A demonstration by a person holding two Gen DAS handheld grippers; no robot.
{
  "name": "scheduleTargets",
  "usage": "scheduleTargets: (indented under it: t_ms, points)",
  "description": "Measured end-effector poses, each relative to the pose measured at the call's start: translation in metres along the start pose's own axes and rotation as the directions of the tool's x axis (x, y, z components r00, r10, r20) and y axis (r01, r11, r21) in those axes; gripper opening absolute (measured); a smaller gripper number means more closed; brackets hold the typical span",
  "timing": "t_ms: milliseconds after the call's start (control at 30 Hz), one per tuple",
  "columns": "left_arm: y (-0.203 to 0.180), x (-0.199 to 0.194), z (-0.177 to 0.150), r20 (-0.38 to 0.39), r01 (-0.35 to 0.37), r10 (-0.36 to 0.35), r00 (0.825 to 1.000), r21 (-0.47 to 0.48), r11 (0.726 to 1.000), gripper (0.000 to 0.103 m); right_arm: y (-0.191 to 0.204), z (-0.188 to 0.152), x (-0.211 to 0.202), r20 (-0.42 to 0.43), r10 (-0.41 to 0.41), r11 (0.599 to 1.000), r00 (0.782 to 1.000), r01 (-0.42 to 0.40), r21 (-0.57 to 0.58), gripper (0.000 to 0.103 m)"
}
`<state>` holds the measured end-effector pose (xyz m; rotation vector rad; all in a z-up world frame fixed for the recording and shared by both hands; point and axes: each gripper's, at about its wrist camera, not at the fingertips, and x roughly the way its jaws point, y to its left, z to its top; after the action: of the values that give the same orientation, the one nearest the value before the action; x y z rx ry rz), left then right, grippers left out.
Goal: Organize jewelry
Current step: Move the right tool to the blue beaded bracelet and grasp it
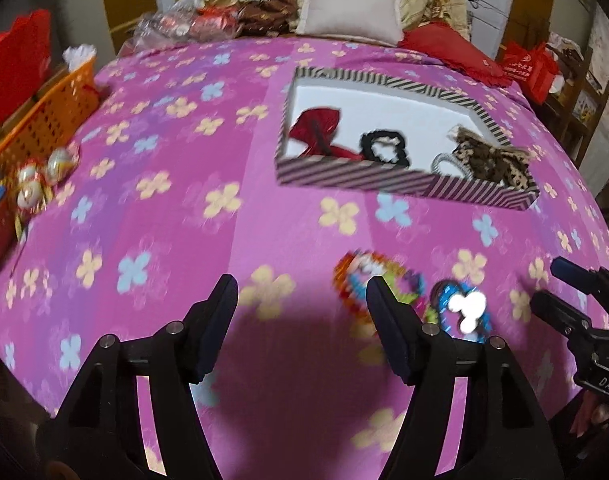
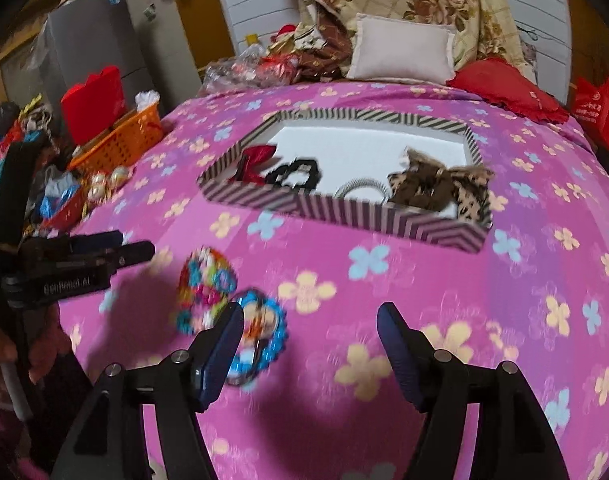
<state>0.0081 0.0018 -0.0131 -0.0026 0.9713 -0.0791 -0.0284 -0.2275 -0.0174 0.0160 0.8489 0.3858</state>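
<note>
Both grippers empty, jaws spread — left gripper [image 1: 302,300] and right gripper [image 2: 310,326] hover near the two bright hair ornaments [image 2: 228,308] lying short of the striped box [image 2: 304,200] — presumably positioned to collect them for the box.

We see an orange basket [image 1: 54,114] at the bed's left edge, a pale pillow [image 1: 350,8] and red cushion [image 1: 444,46] at its far edge.

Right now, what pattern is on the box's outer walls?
Black-and-white diagonal stripes on the box; clearest in the right wrist view.
</note>
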Motion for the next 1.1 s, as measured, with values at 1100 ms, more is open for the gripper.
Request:
scheduleTargets:
  t_ms: [1100]
  points:
    - [0.029, 0.027, -0.019, -0.096, 0.045, -0.056, 0.994, -0.114, 0.992, 0.067, 0.044, -0.011, 0.061, -0.087, -0.047, 0.978, 0.995, 0.028, -0.205, 0.028]
